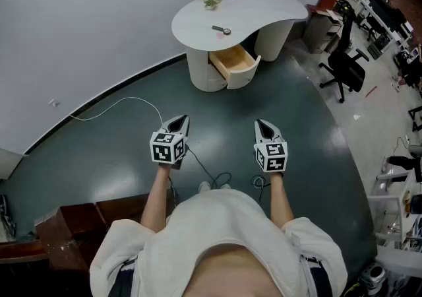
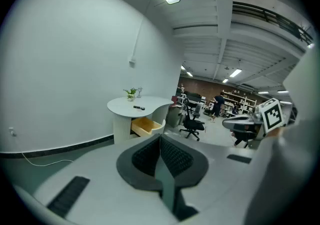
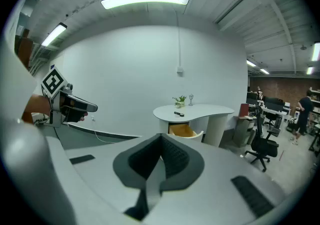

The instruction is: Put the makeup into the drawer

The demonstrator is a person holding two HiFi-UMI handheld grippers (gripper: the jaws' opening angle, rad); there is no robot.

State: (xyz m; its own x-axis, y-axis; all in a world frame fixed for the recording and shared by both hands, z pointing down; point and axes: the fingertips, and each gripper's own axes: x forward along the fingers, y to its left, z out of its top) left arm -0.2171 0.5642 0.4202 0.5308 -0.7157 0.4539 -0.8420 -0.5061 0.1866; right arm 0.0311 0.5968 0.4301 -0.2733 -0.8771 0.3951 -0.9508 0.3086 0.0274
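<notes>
The left gripper (image 1: 179, 120) and right gripper (image 1: 263, 125) are pressed together, empty; makeup (image 1: 221, 30) lies on the tabletop (image 1: 270, 4) above the open drawer (image 1: 235, 62).

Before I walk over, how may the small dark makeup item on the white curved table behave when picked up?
The small dark makeup item looks slim and short, so probably light and stiff. One end looks round, so it may roll or swivel if nudged on the smooth white curved table.

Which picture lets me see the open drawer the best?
The head view: it looks down into the drawer, showing its wooden inside. Both gripper views show it small and from the side, under the white table.
</notes>
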